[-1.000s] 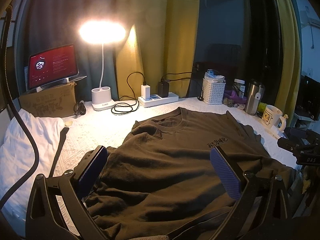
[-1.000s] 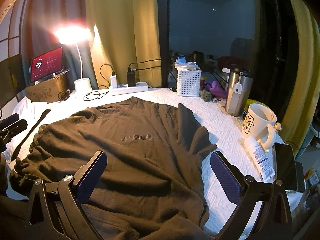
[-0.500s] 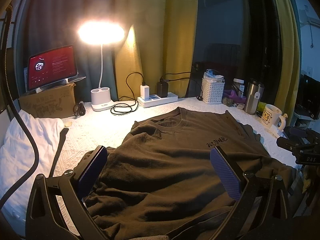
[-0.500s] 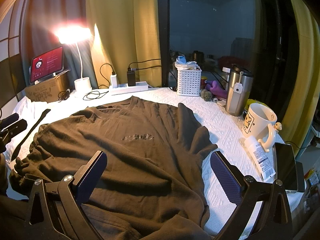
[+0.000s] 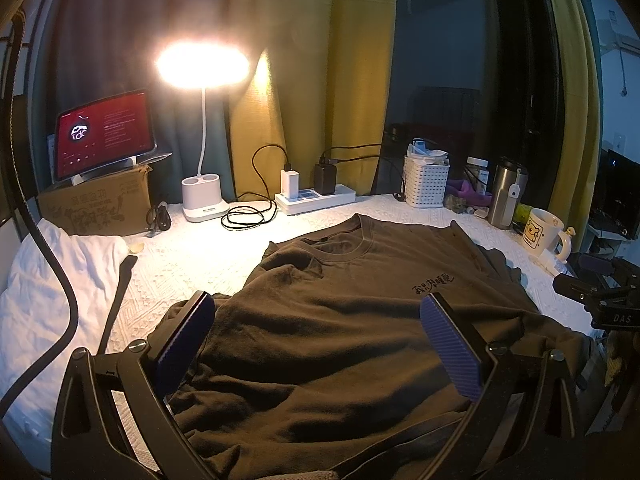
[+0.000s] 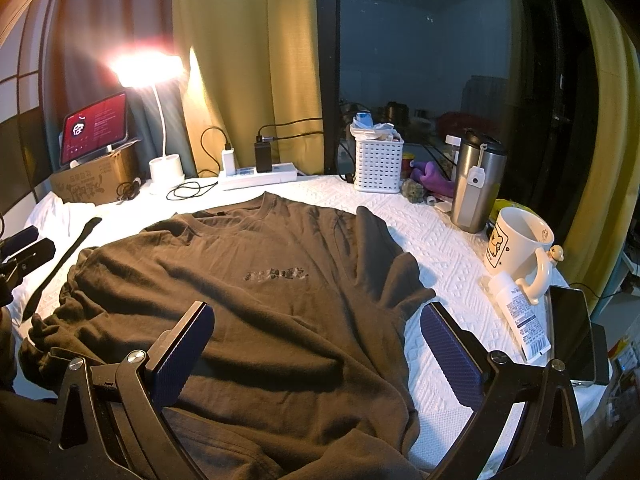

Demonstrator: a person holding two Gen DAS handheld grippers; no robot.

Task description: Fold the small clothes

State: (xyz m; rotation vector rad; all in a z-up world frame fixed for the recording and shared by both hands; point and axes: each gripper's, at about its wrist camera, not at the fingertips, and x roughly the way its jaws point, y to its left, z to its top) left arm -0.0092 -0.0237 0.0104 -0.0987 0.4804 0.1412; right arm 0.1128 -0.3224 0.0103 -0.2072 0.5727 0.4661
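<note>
We had the brown t-shirt (image 6: pixel 256 300) lying front-up on the white quilted table cover (image 6: pixel 432 236), collar toward the power strip (image 6: pixel 260 174), hem bunched at the near edge. Our left gripper (image 5: pixel 318 344) hung over its lower left part, fingers wide apart, nothing between them. Our right gripper (image 6: pixel 318 344) hung over the lower right hem, fingers likewise spread, empty. Mug (image 6: pixel 516 242) and steel tumbler (image 6: pixel 476 184) stood to the right.

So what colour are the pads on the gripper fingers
Dark blue, with a fine ribbed texture, on the right gripper pads; clearest in the right wrist view.
</note>
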